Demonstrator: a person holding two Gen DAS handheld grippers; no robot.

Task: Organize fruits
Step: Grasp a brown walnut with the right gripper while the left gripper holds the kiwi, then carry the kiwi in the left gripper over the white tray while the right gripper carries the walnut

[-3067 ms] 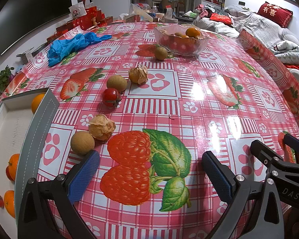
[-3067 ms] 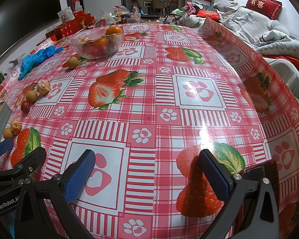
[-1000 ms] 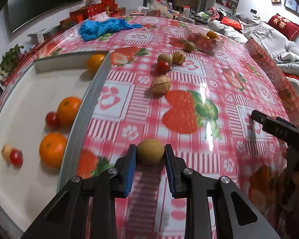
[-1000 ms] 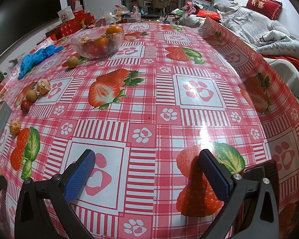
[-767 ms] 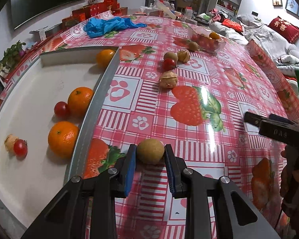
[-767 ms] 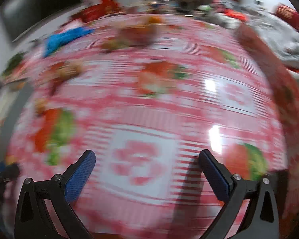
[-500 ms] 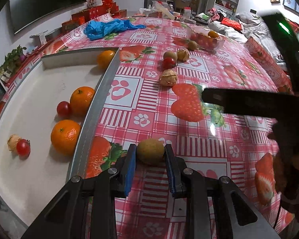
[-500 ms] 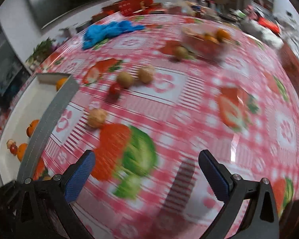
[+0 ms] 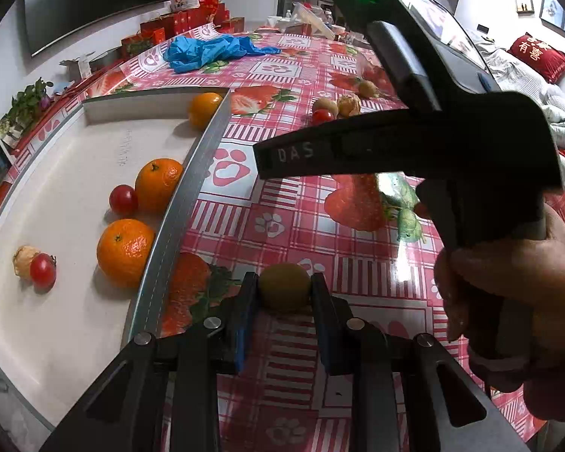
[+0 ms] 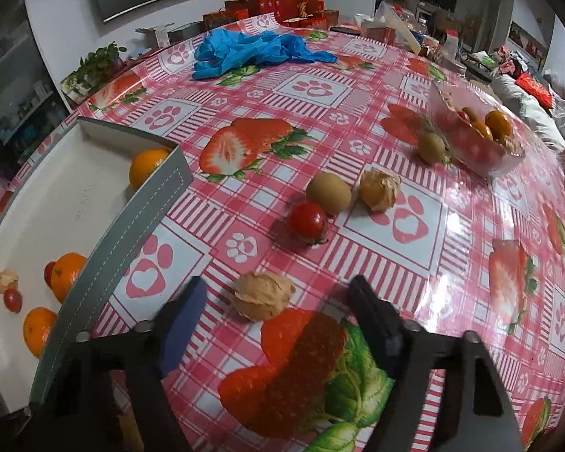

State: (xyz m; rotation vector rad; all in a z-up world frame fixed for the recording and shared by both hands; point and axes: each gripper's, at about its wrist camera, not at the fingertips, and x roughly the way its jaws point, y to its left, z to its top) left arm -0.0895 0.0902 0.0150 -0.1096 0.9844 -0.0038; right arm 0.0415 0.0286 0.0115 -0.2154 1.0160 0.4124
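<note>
My left gripper (image 9: 282,293) is shut on a brown kiwi (image 9: 284,289), held just right of the white tray's grey wall (image 9: 184,203). Inside the tray lie oranges (image 9: 125,252), cherry tomatoes (image 9: 123,200) and a husked fruit (image 9: 23,260). My right gripper (image 10: 278,303) is closing its jaws around a papery husked fruit (image 10: 261,295) on the tablecloth, pads apart from it. Beyond it sit a cherry tomato (image 10: 308,218), a kiwi (image 10: 328,192) and another husked fruit (image 10: 378,189). In the left wrist view the right tool's body (image 9: 414,150) and a hand (image 9: 508,282) cover the right side.
A glass bowl (image 10: 474,139) with fruit stands at the far right, a kiwi (image 10: 432,147) beside it. Blue gloves (image 10: 252,52) lie at the back. Red boxes (image 10: 282,7) line the far table edge. A sofa with bedding (image 9: 527,60) is on the right.
The right gripper swept left across the table, rolled, and now sits over the husked fruit with narrower jaws. It entered the left wrist view. The left gripper kept still, holding the kiwi.
</note>
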